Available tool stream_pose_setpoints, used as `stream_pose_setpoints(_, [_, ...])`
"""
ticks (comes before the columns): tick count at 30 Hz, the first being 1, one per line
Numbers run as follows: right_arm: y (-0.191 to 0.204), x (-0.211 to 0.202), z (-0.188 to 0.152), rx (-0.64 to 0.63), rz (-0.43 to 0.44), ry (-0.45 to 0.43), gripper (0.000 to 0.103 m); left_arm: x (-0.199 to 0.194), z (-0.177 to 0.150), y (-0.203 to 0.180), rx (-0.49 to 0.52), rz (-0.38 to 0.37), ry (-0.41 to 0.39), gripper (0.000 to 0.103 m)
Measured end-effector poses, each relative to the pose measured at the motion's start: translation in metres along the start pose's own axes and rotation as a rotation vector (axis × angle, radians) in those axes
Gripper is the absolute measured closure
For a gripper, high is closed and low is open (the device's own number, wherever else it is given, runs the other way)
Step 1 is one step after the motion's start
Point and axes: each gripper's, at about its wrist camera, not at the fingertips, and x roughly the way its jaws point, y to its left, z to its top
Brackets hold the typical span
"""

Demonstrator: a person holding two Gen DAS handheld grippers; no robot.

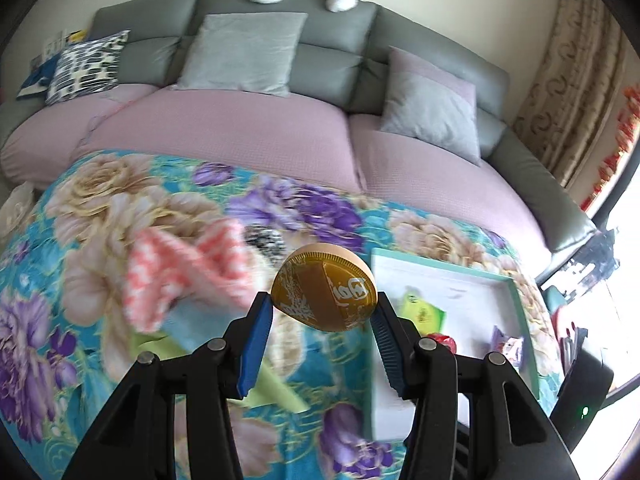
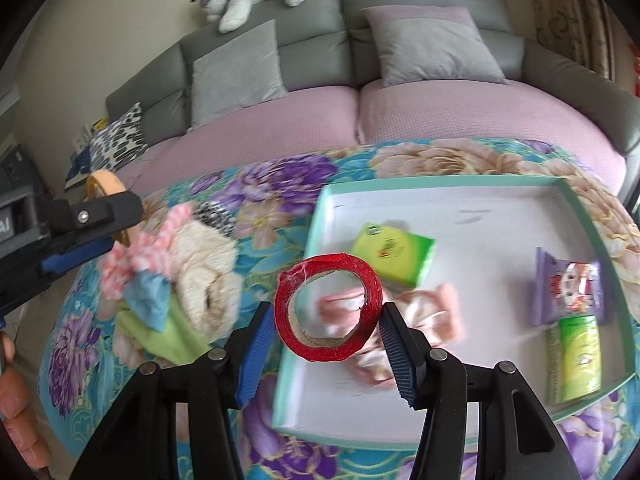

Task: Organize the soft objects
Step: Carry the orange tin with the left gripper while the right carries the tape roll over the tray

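Left wrist view: the left gripper (image 1: 324,316) is clamped on a gold disc (image 1: 325,292), lifted above the floral cloth (image 1: 200,184). The right gripper (image 2: 328,320) grasps a red tape roll (image 2: 329,307) over the tray (image 2: 592,216). Packets (image 2: 394,258) and pink wrapped items (image 2: 432,312) already lie in the tray. A pile of towels (image 2: 180,276) sits on the cloth just left of the tray, unsorted, so the task looks roughly half done, with both held things yet to be placed.
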Motion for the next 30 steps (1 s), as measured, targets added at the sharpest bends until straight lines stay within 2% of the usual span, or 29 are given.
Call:
stream_pose_setpoints(7, [-0.052,-0.004,0.02,0.084,-0.106,-0.025,0.046,0.029,0.002,-0.037,0.065,-0.059,0.027,0.051])
stream_pose_setpoints(12, [-0.083,-0.001,0.029,0.147,-0.166,-0.028,0.046,0.064,-0.006,-0.058,0.131,-0.06,0.072,0.051])
stream_pose_setpoints(19, [-0.112,0.002,0.034,0.214,-0.18,-0.039,0.046,0.086,-0.014,-0.076,0.179,-0.042,0.132,0.051])
stream_pose_setpoints(30, [-0.141,-0.004,0.036,0.287,-0.2,-0.066,0.046,0.119,-0.004,-0.126,0.251,-0.104,0.162,0.051])
